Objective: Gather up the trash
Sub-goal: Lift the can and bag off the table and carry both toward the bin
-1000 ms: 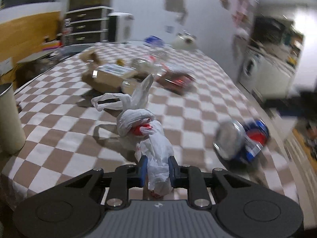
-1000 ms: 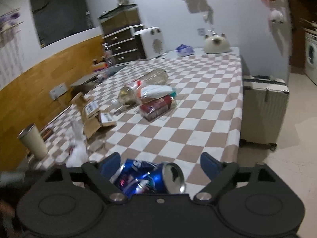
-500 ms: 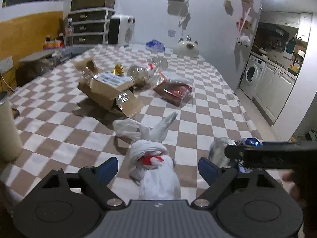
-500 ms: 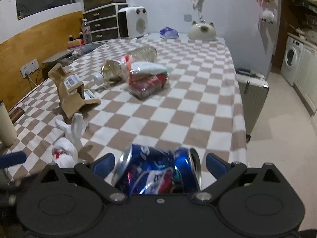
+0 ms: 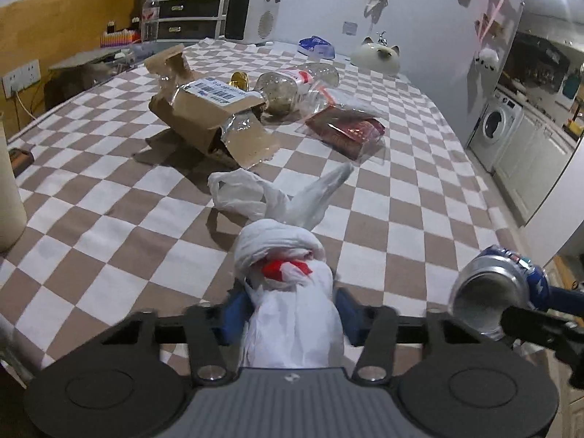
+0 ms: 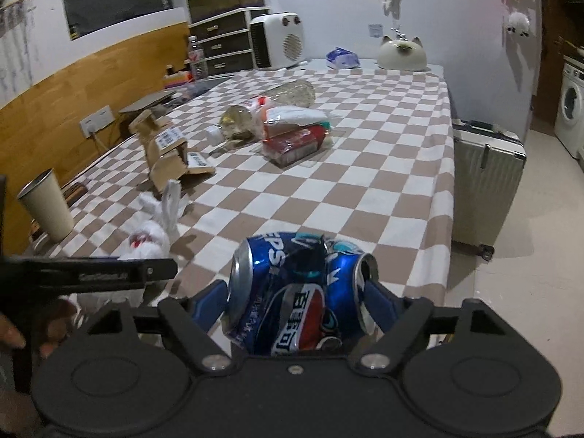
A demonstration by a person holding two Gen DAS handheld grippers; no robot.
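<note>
Closing jaws straddle knotted bag (image 5: 292, 314) leftward, crushed can (image 6: 295, 295) rightward; suitcase (image 6: 485, 179) right-view only.

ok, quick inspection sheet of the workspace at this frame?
Surface: checkered tablecloth, littered.
Job's things: knotted white plastic bag between the left tongs; crushed blue soda can between the right tongs.
Clutter: torn cardboard box, clear plastic bottle, red packet, beige cup.
Grippers: both closing, pads at their items.
Cables: cord from the wall socket.
Surroundings: suitcase, washing machine, drawer unit.
</note>
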